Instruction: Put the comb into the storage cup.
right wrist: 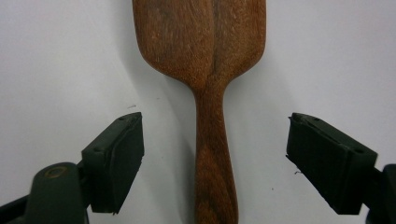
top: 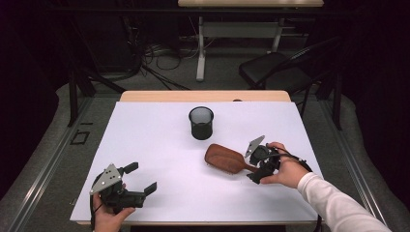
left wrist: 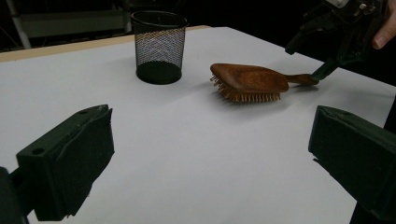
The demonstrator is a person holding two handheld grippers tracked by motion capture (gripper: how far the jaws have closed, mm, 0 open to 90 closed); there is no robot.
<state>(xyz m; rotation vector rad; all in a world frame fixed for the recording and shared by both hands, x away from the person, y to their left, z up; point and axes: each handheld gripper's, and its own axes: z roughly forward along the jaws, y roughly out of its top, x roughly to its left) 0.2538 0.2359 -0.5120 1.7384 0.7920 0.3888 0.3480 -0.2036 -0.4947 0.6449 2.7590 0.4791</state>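
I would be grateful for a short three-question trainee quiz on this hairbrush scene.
1. True or false: the right gripper has its jaws closed tight on the handle of the wooden hairbrush.
2. Which way does the brush lie? A) bristles up B) bristles down C) standing in the cup
3. What stands on the white table beyond the brush?

Key:
1. False: the handle lies between the jaws with a gap on each side.
2. B: the left gripper view shows the bristles against the table.
3. A black mesh cup, upright. The left gripper waits open nearby.
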